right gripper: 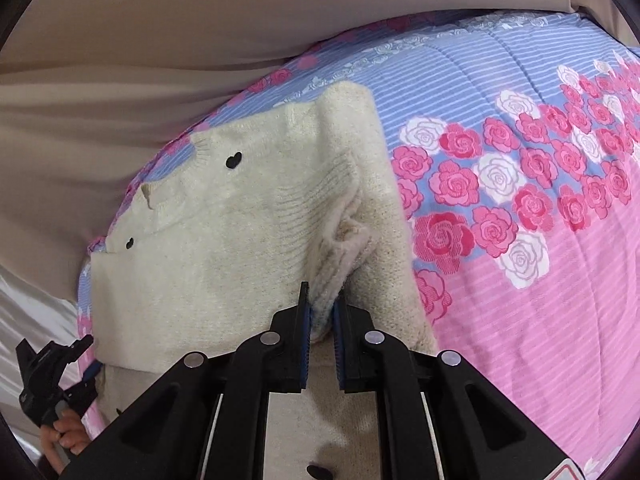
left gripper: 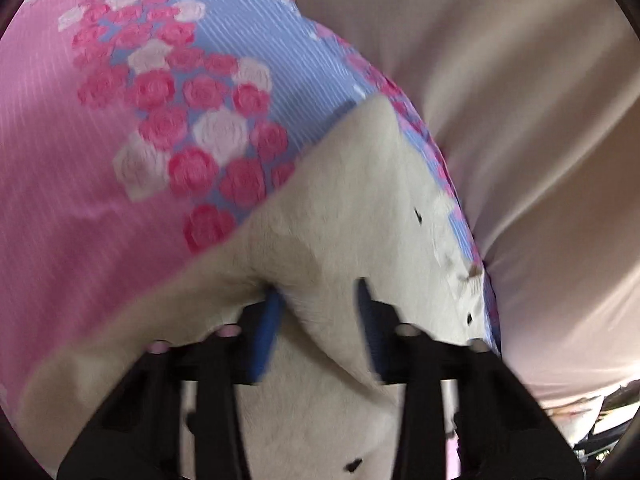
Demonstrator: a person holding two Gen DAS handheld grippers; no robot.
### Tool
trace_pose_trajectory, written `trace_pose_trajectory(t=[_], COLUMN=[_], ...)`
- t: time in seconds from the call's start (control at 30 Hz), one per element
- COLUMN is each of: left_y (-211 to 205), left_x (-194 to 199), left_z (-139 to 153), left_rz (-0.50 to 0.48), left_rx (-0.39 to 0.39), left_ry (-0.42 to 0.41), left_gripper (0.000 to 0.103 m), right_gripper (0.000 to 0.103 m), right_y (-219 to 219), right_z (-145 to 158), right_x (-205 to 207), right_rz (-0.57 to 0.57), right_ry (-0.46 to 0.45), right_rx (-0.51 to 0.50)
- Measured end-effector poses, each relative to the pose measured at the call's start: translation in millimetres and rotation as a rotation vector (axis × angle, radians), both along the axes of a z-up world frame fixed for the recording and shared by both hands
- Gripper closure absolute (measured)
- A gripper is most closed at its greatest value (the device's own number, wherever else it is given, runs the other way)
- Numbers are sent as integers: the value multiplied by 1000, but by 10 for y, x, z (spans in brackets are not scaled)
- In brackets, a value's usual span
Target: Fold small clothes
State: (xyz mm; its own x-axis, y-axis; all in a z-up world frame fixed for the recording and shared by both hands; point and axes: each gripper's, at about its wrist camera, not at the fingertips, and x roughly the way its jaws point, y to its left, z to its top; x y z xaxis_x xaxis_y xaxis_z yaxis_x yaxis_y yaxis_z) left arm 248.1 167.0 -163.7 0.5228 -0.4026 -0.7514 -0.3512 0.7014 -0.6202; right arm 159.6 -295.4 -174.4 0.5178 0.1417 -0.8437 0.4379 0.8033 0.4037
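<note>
Cream sweater half-folded on the rose quilt, both tools at its near edge.

The right tool (right gripper: 322, 312) pinches a bunched ridge of the sweater (right gripper: 224, 216), which lies straight ahead of it on the quilt (right gripper: 520, 280). The left tool (left gripper: 316, 320) stands spread with knit lying loose between its fingers. The pinch looks shallow, so a pull may slip it free or drag the whole fold askew. With one side loose, the layers could shift unevenly. The left view is blurred. The sweater's near hem is hidden under both tools, and the sleeves cannot be made out.
</note>
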Motion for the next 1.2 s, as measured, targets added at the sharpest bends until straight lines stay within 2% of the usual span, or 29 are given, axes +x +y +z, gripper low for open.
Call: trace_pose_trajectory(t=[0.07,0.17,0.23,0.27,0.3,0.33,0.4,0.53,0.63,0.73,0.83,0.87,0.9,0.93,0.97,1.0,1.03,1.13,1.2], left_y=[-1,-21,-35,-58,-71,-91,-76,-74,-69,-41,-35,-32,-36,-37,-27,-18,-2,47,46], left_x=[49,63,51,51,45,48,43,36,42,42,44,37,31,25,18,14,4,-2,2], left_z=[-60,-173,-142,-123,-114,-102,-115,-184,-179,-180,-177,-178,-178,-180,-181,-184,-187,-205,-216], left_rz=[-7,-12,-24,-38,-47,-58,-68,-58,-66,-79,-96,-101,-104,-110,-114,-117,-114,-99,-96], left_rx=[29,45,64,83,95,109,112,88,88,87,91,93,93,95,95,91,84,53,51], left_ry=[25,57,45,40,36,31,29,30,34,37,33,31,29,25,21,17,16,15,14], left_gripper=[82,85,85,84,84,83,83,83,83,83,82,82,82,82,82,82,82,82,82], right_gripper=[94,94,92,80,79,79,76,73,69,69,69,66,58,57,60,90,99,99,103], right_y=[-23,-78,-53,-5,52,173,452,1367,2030,2597,3016,3115,3186,3288,3358,3449,3529,3648,3690], right_z=[-96,-42,184,356,500,689,897,1046,877,663,437,379,341,251,185,162,149,300,209], right_x=[-7,-83,-177,-224,-245,-200,57,969,1644,2133,2463,2539,2577,2619,2649,2677,2677,2643,2700], right_rz=[17,-6,-54,-76,-73,-31,105,470,648,770,842,856,868,883,905,928,943,966,960], right_ry=[16,-1,0,-12,-42,-92,-140,-200,-156,-98,-48,-42,-33,-15,1,0,-9,-96,-65], right_rx=[-8,19,-81,-161,-209,-241,-227,-97,3,-30,-66,-80,-85,-90,-83,-74,-80,-94,-119])
